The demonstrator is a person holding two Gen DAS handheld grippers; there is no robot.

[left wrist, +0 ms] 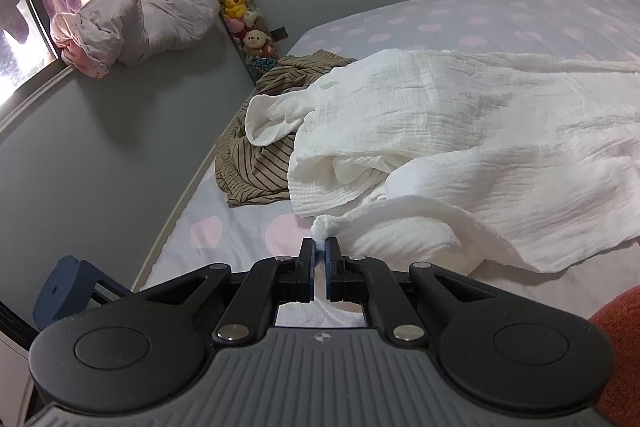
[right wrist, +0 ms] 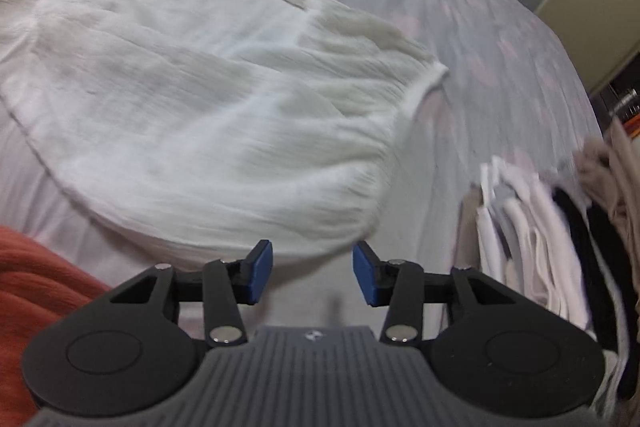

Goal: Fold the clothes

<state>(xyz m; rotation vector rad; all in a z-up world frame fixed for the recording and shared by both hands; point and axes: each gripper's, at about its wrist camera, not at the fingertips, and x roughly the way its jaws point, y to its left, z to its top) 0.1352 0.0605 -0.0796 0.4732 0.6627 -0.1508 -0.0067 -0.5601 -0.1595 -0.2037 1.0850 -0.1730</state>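
A white crinkled garment lies spread on the bed. My left gripper is shut on a pinched corner of the garment near the bed's front edge, and the cloth pulls taut from that corner. In the right wrist view the white garment fills the middle. My right gripper hangs just over its near hem with the jaws apart. The blue pads touch no cloth, and nothing sits between them.
A brown striped garment lies bunched beside the white one, near the wall. A stack of folded clothes sits at the right. The bedsheet is pale with pink dots. An orange sleeve shows at the left.
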